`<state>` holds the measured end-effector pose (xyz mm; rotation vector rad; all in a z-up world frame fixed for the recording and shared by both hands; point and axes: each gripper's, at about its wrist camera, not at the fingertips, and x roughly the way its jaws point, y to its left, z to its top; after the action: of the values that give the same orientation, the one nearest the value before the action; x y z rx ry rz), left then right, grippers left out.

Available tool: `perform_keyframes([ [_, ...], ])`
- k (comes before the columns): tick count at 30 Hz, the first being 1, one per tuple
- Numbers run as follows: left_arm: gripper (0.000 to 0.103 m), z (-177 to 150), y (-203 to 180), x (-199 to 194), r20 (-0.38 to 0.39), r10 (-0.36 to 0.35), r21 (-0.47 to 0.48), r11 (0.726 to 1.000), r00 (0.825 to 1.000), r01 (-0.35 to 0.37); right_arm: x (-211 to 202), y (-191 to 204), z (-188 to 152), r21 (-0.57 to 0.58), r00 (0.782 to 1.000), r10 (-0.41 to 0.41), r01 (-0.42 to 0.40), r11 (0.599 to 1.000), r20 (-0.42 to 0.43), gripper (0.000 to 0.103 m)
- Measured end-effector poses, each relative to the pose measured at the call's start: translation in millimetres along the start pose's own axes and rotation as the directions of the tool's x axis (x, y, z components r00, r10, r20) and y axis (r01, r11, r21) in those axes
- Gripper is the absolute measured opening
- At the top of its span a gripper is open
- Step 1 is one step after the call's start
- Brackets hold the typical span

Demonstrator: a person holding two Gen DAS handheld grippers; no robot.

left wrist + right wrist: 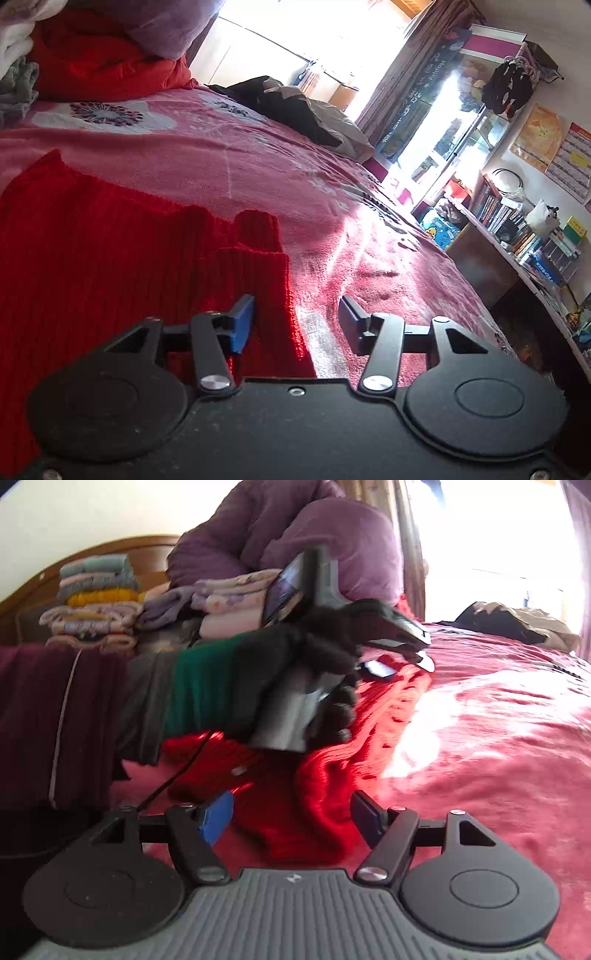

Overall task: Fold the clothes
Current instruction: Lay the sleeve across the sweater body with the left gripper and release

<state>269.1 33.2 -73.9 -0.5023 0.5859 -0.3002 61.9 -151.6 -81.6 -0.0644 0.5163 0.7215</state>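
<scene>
A red ribbed knit sweater (96,236) lies flat on the pink bedspread (207,147); its cuffs and hem edge reach the middle of the left wrist view. My left gripper (297,325) is open, low over the sweater's right edge, holding nothing. In the right wrist view the same sweater (332,738) lies bunched ahead. My right gripper (291,816) is open just above a sweater end, empty. The left hand in a black glove holds the other gripper (317,602) over the sweater.
Folded clothes stacks (96,602) and purple pillows (295,528) sit by the headboard. A dark garment (291,107) lies at the bed's far side near the bright window. A shelf of books (517,221) runs along the right of the bed.
</scene>
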Motion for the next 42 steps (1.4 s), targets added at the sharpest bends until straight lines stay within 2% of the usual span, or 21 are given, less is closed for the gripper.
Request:
perform_keyframes([
  [4, 0.05, 17, 3, -30, 0.026, -0.038, -0.008, 0.999, 0.999, 0.038, 0, 1, 6, -0.003, 0.998, 0.001, -0.001, 1.0, 0.062, 0.064],
  [7, 0.048, 20, 8, -54, 0.026, -0.043, 0.029, 0.999, 0.999, 0.043, 9, 7, 10, -0.003, 0.996, 0.003, -0.003, 1.0, 0.091, 0.047],
  [8, 0.045, 19, 10, -61, 0.019, -0.04, 0.049, 0.998, 0.999, 0.039, 13, 8, 11, 0.003, 0.996, 0.002, -0.003, 1.0, 0.093, 0.037],
  [9, 0.036, 18, 11, -65, 0.005, -0.036, 0.071, 0.997, 0.999, 0.036, 17, 10, 12, 0.004, 0.995, -0.003, 0.002, 1.0, 0.098, 0.036],
  [12, 0.025, 9, 7, -65, -0.058, -0.022, 0.174, 0.984, 0.998, 0.032, 26, 15, 18, -0.006, 0.993, -0.021, 0.021, 1.0, 0.115, 0.033],
  [14, 0.022, 0, -1, -59, -0.108, -0.02, 0.262, 0.964, 0.994, 0.048, 35, 16, 23, -0.022, 0.995, -0.071, 0.073, 0.997, 0.074, 0.032],
  [16, 0.021, -10, -9, -47, -0.168, -0.002, 0.343, 0.937, 0.986, 0.06, 54, 14, 19, -0.021, 0.989, -0.144, 0.144, 0.989, -0.041, 0.032],
  [20, 0.021, -28, -23, -19, -0.23, 0.083, 0.513, 0.857, 0.97, 0.049, 55, 7, 16, 0.032, 0.988, -0.144, 0.146, 0.989, -0.054, 0.032],
  [22, 0.021, -21, -30, -19, -0.206, 0.085, 0.553, 0.832, 0.975, 0.044, 54, 2, 15, 0.07, 0.99, -0.132, 0.135, 0.988, -0.049, 0.032],
  [25, 0.021, -14, -41, -12, -0.134, 0.11, 0.628, 0.778, 0.985, -0.001, 54, -4, 14, 0.117, 0.993, -0.111, 0.115, 0.987, -0.036, 0.032],
  [27, 0.021, -12, -42, -1, -0.113, 0.124, 0.645, 0.764, 0.986, -0.022, 53, -1, 13, 0.1, 0.993, -0.114, 0.117, 0.988, -0.034, 0.032],
  [30, 0.021, -6, -39, 22, -0.111, 0.177, 0.647, 0.76, 0.978, -0.064, 54, 2, 10, 0.075, 0.993, -0.117, 0.119, 0.99, -0.036, 0.032],
  [33, 0.024, -9, -37, 44, -0.136, 0.24, 0.677, 0.731, 0.961, -0.087, 52, 1, 7, 0.073, 0.993, -0.112, 0.115, 0.991, -0.038, 0.032],
  [35, 0.026, -9, -35, 50, -0.137, 0.255, 0.674, 0.732, 0.957, -0.098, 53, 1, 6, 0.065, 0.992, -0.114, 0.117, 0.991, -0.044, 0.033],
  [38, 0.027, -6, -32, 47, -0.141, 0.248, 0.635, 0.765, 0.959, -0.104, 55, 4, 8, 0.043, 0.991, -0.127, 0.129, 0.991, -0.053, 0.033],
  [40, 0.027, -3, -29, 33, -0.12, 0.21, 0.599, 0.794, 0.97, -0.098, 55, 7, 7, 0.031, 0.99, -0.131, 0.132, 0.991, -0.052, 0.035],
  [42, 0.027, 3, -24, 14, -0.103, 0.191, 0.535, 0.838, 0.976, -0.107, 53, 11, 7, 0.017, 0.99, -0.138, 0.139, 0.99, -0.042, 0.035],
])
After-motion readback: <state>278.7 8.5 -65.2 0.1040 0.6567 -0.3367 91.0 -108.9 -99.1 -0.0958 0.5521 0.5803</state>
